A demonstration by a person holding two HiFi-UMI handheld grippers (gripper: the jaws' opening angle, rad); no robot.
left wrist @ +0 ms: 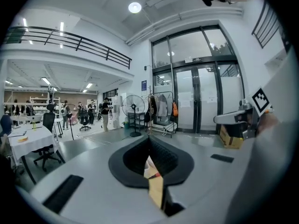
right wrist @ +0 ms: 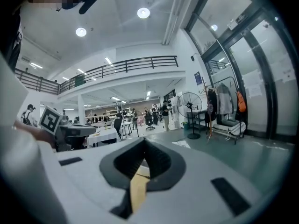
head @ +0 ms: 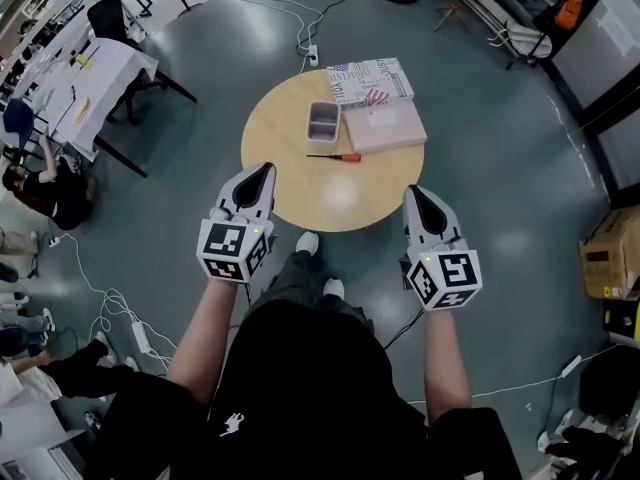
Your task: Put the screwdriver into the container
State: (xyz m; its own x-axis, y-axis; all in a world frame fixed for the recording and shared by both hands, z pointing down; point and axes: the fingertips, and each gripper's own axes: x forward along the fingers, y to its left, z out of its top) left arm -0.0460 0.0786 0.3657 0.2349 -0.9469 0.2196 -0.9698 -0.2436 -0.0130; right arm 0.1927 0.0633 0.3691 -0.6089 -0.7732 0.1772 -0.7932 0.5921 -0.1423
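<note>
Round light-wood worktop (head: 300, 196): the orange-handled screwdriver (head: 334, 156) lies flat near the centre, just in front of the small grey rectangular metal container (head: 323, 122) and not touching it. Left tool (head: 264, 170) and right tool (head: 414, 192) hover at the near edge. Both have jaws fully together with nothing gripped, well apart from the screwdriver.

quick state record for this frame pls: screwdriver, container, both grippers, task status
screwdriver: lying flat on the round table, orange handle, just on the near side of the container
container: grey, open top, looks empty, beside a pink box
left hand-held gripper: jaws together, nothing held, at the table's near edge
right hand-held gripper: jaws together, nothing held, at the table's near edge
task status: screwdriver not yet picked up, outside the container
</note>
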